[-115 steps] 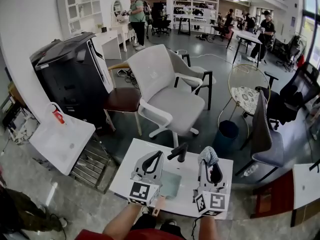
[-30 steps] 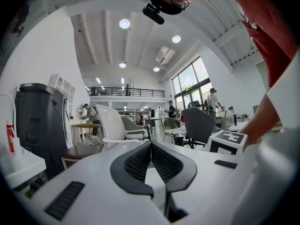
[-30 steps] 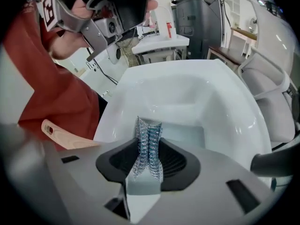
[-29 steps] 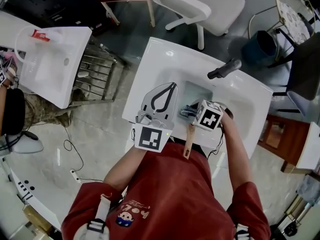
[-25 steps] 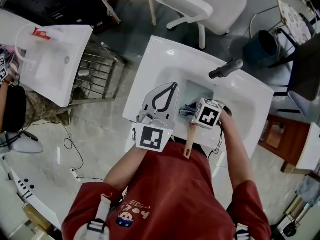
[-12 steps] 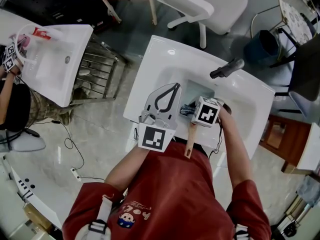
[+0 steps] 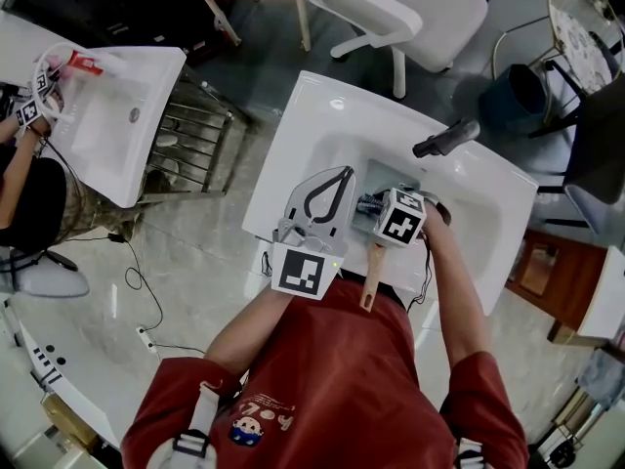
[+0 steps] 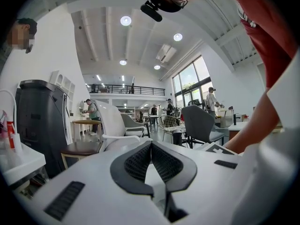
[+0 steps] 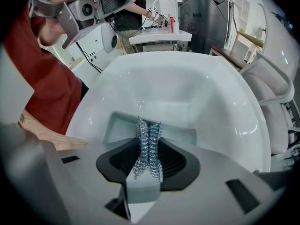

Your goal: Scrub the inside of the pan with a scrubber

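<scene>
right gripper [image 9: 149, 134] fingers clamp the scrubber [image 9: 148, 149]; left gripper [image 8: 151, 150] fingers are closed on nothing. Suggest pressing the scrubber flat into the pan and bracing its wooden handle [image 7: 372, 274].

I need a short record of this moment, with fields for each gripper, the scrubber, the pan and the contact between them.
left gripper: shut, empty, over the near edge of the sink
right gripper: shut on the scrubber, pointing into the sink
scrubber: metal mesh, sticking out past the jaw tips
pan: pale, square, lying in the sink, wooden handle reaching past the sink's near edge
scrubber touching pan: cannot tell
</scene>
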Demonstrator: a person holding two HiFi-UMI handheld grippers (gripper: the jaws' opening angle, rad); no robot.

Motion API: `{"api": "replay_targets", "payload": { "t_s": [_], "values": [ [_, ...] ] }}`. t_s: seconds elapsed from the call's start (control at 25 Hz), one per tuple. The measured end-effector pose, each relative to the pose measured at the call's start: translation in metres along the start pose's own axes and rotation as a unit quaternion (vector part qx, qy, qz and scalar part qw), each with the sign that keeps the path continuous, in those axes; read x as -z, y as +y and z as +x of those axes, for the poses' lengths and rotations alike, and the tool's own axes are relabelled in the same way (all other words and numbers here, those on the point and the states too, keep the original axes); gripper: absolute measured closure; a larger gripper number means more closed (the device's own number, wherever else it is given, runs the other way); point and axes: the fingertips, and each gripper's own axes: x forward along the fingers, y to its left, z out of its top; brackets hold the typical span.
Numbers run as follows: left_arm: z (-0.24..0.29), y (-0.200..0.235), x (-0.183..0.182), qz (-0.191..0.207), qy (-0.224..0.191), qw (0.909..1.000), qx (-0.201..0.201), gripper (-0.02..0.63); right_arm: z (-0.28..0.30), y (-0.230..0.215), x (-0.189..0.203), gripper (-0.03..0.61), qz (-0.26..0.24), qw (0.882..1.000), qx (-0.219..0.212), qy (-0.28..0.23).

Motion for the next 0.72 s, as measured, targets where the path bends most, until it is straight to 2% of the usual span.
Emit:
{"api": "replay_targets", "payload": {
  "t_s": [0.28,0.72],
  "values": [
    [-0.004,0.003,0.002,-0.005,0.007,1.0,-0.002,0.597,0.014,-0.03,0.004,0.439,0.007,0.997,0.081,0.007],
    [-0.009,0.002,0.003,-0.003,0.009,0.9999,-0.003,0.597,0.032,-0.061,0.002,0.439,-0.001,0.987,0.157,0.016]
  ]
}}
